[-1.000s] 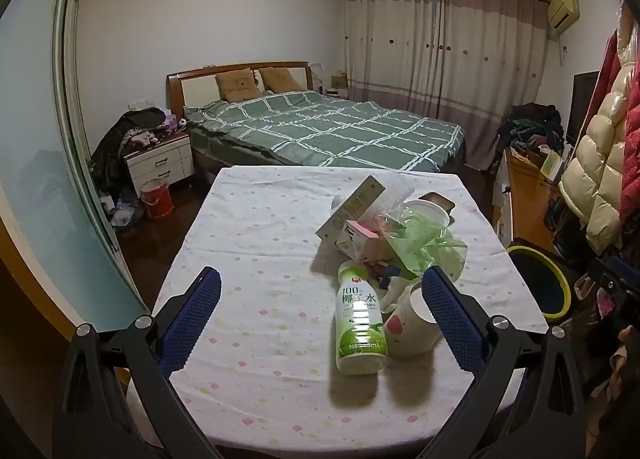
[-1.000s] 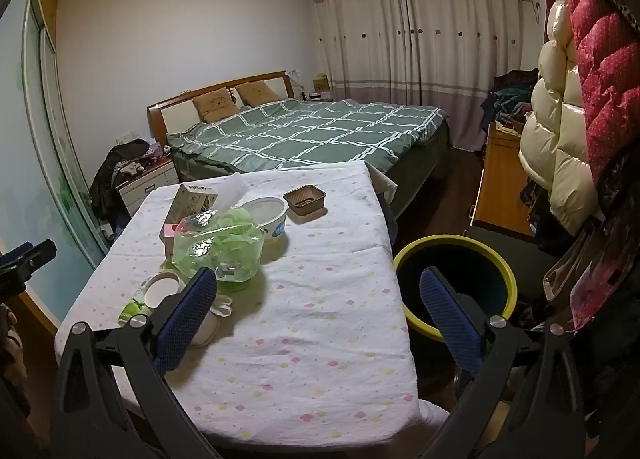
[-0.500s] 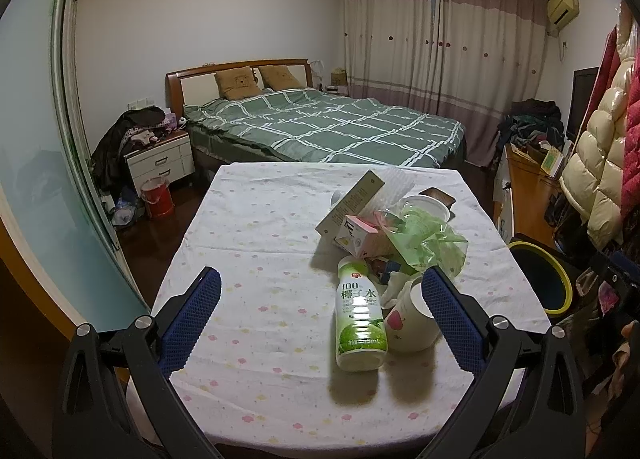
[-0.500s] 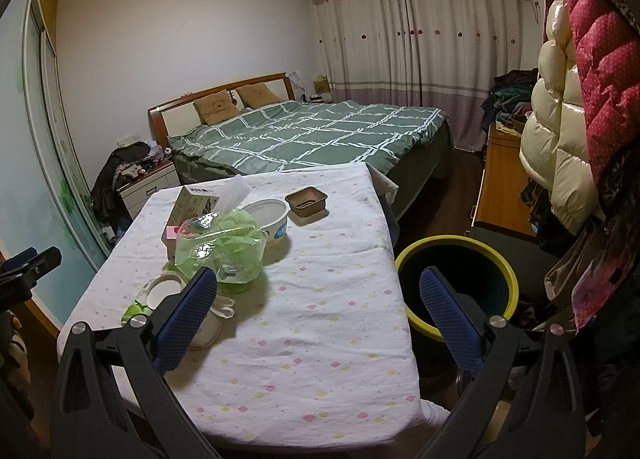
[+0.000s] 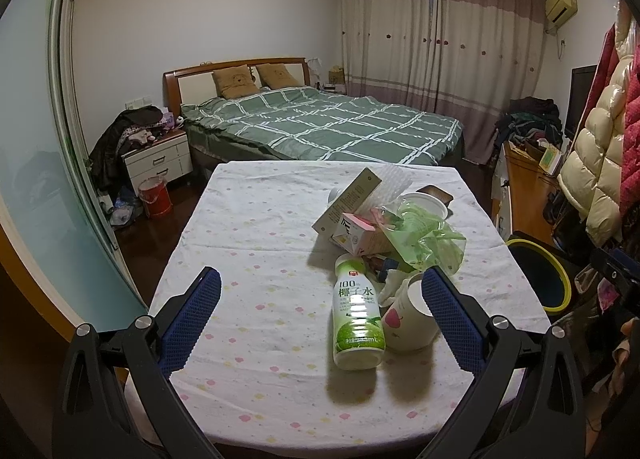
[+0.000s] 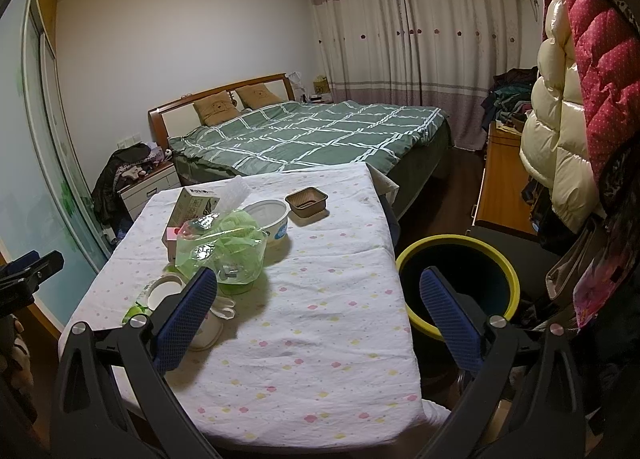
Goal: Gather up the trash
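A: Both tools are hovering at the near edge of the bench (image 5: 248, 227), jaws spread wide and holding nothing: the left hand-held gripper (image 5: 320, 319) and the right hand-held gripper (image 6: 318, 313) alike. Nearest the left one, the green bottle (image 5: 357, 323) is lying on its side with the paper cup (image 5: 406, 319) touching its right flank.

B: That pairing is worrying me. The bottle is round and looking slick, so if the jaws are closing off-centre it is probably rolling away, and it is likely knocking the cup along with it.

A: Just beyond them the trash is piling up: the green plastic bag (image 6: 222, 249) is slumping over a pink-topped carton (image 5: 360, 237), and a tall box (image 5: 346, 201) is leaning on the heap.

B: So pulling the bag is risking the box toppling. A bag that limp is also sagging out of a shallow pinch.

A: Farther back, the white bowl (image 6: 267, 219) is sitting beside the bag, and the brown tray (image 6: 306, 201) is standing apart on the right.

B: And the yellow-rimmed bin (image 6: 460, 255) is standing on the floor just off the bench's right edge, below its top. Anything released short is landing on the cloth or the floor instead.
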{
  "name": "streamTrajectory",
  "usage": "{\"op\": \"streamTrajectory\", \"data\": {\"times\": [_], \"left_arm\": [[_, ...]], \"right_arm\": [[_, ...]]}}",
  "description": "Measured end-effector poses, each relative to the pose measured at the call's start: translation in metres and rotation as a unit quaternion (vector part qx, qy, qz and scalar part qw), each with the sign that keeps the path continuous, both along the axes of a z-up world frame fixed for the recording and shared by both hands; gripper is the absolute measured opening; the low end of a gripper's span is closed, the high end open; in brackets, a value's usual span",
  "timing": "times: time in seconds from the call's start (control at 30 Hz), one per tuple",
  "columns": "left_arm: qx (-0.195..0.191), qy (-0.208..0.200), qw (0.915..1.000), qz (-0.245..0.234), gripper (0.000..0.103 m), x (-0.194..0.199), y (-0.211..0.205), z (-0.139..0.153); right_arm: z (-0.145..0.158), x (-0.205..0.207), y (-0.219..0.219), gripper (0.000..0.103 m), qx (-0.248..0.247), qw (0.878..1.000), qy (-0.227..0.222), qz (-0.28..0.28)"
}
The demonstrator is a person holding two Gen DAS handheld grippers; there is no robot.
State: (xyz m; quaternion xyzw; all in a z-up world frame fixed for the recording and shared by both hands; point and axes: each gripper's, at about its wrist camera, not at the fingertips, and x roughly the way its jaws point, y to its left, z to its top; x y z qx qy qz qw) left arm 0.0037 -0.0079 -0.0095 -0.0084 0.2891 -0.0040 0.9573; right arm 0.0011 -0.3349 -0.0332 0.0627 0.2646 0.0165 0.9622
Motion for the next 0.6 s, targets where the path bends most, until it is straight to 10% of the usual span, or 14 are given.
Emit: {"op": "streamTrajectory", "data": {"times": [0.6], "left_arm": [[0.003, 0.004, 1.0000, -0.003, 0.099, 0.0002, -0.0008, -0.0022]], "right_arm": [[-0.0004, 0.0002, 0.0024, 0.097, 0.003, 1.000, 0.002, 0.001]]}}
